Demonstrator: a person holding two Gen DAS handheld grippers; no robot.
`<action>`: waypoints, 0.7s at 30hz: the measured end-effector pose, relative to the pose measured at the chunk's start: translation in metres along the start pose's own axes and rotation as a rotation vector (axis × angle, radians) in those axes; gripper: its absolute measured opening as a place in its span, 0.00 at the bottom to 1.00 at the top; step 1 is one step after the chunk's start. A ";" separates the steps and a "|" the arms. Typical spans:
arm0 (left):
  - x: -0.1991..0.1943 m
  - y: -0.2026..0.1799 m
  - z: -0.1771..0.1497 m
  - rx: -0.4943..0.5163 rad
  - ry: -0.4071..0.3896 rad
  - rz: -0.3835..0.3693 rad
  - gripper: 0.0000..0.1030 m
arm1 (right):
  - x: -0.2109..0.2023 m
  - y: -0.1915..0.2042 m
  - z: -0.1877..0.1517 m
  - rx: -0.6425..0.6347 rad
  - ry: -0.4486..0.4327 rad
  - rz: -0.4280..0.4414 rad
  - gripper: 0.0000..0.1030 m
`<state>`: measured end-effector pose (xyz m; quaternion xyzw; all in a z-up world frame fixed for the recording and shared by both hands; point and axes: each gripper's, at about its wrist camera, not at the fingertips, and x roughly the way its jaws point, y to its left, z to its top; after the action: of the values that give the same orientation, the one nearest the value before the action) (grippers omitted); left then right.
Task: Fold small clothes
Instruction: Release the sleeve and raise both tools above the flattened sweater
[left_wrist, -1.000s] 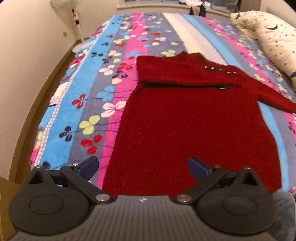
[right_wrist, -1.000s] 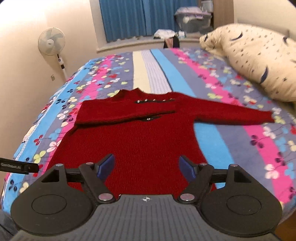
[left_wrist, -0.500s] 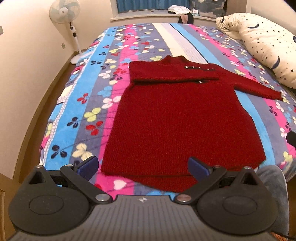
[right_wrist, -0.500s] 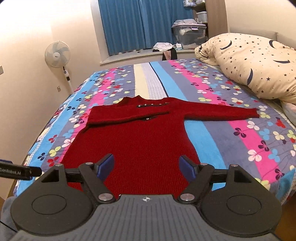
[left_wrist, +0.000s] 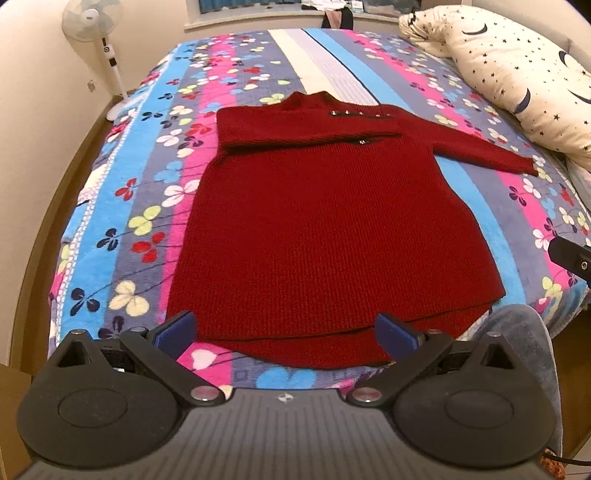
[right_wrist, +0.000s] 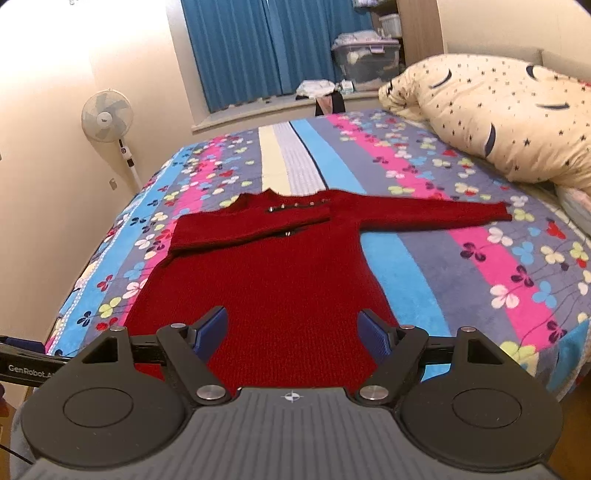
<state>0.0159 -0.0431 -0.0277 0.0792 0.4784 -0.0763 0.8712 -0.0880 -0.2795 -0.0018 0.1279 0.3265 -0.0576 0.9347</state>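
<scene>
A dark red knit sweater lies flat on the bed, its hem towards me. Its left sleeve is folded across the chest, and the right sleeve stretches out to the right. My left gripper hangs open just above the hem, nothing between its blue pads. In the right wrist view the sweater lies ahead of my right gripper, which is open and empty over the lower body of the garment.
The bed carries a striped, flower-patterned blanket. A star-printed cream pillow lies at the right. A standing fan stands by the left wall. Blue curtains and a storage box are at the back.
Both grippers have drawn back from the sweater towards the foot of the bed, so the whole garment and its hem now show. Both stayed open.
</scene>
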 end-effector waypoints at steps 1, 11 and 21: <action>0.003 0.000 0.002 0.001 0.005 0.000 1.00 | 0.003 -0.001 0.000 0.004 0.007 -0.002 0.77; 0.032 -0.003 0.022 0.006 0.053 0.016 1.00 | 0.034 -0.015 0.011 0.036 0.047 -0.023 0.77; 0.071 0.000 0.044 -0.002 0.116 0.047 1.00 | 0.096 -0.090 0.037 0.291 0.092 -0.007 0.77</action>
<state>0.0897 -0.0565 -0.0640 0.0937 0.5261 -0.0503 0.8438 -0.0086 -0.3786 -0.0520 0.2635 0.3576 -0.1018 0.8901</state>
